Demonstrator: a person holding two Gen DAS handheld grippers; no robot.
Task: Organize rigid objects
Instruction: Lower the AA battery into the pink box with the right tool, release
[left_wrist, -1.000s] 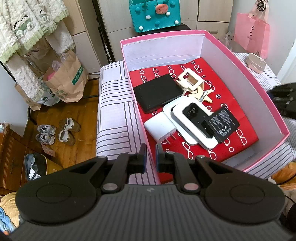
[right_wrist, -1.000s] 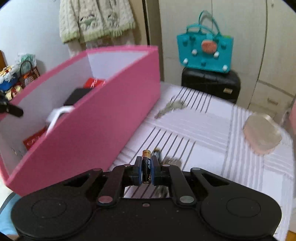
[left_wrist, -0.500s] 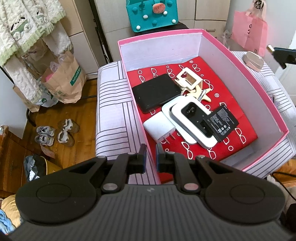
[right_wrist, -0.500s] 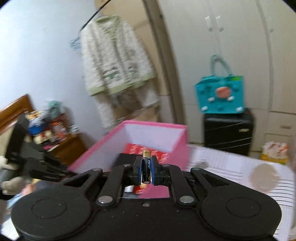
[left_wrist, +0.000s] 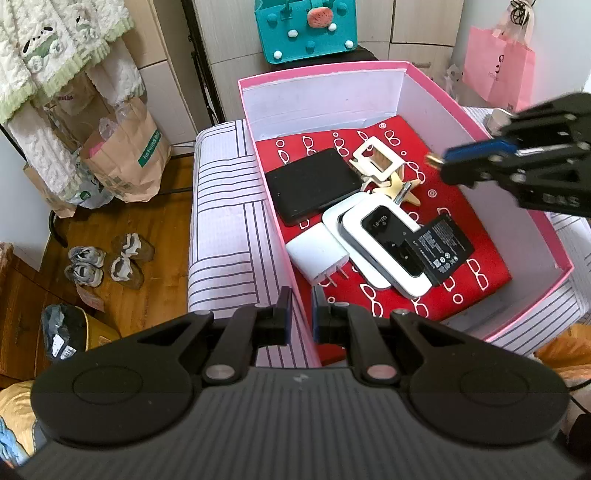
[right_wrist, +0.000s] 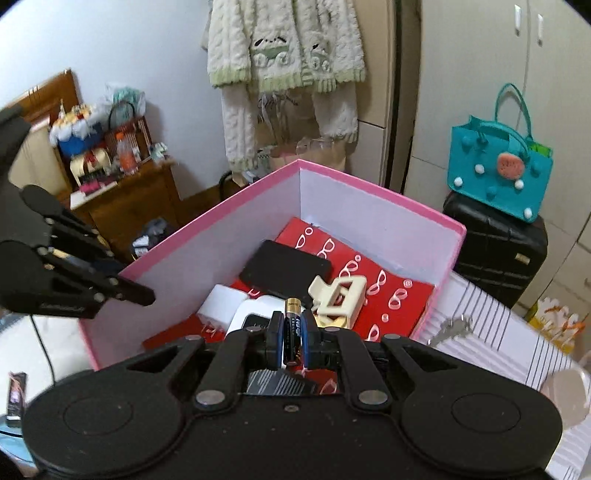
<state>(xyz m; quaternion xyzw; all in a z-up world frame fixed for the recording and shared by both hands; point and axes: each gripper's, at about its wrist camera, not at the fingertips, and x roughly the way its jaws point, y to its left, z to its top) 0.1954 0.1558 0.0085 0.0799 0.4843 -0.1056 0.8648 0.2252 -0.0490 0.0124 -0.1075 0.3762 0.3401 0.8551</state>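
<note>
Black right gripper (right_wrist: 292, 338) angled down above pink box (right_wrist: 388, 192), clamping battery (right_wrist: 291, 328)

Keys (right_wrist: 452, 326) blurred beside box (right_wrist: 373, 192)

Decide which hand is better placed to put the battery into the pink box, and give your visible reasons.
Right. The right gripper already clamps the battery and hangs above the pink box. The left gripper pinches the box's near wall, apparently steadying it.

The box (left_wrist: 480, 122) sits on the striped cushion (left_wrist: 221, 221). Inside, the tablet (left_wrist: 310, 188) lies toward the far-left corner, the clip (left_wrist: 376, 158) beside it, the charger (left_wrist: 317, 254) by the left wall, and the router (left_wrist: 384, 240) mid-floor, apparently overlapped by a battery pack (left_wrist: 443, 247).
</note>
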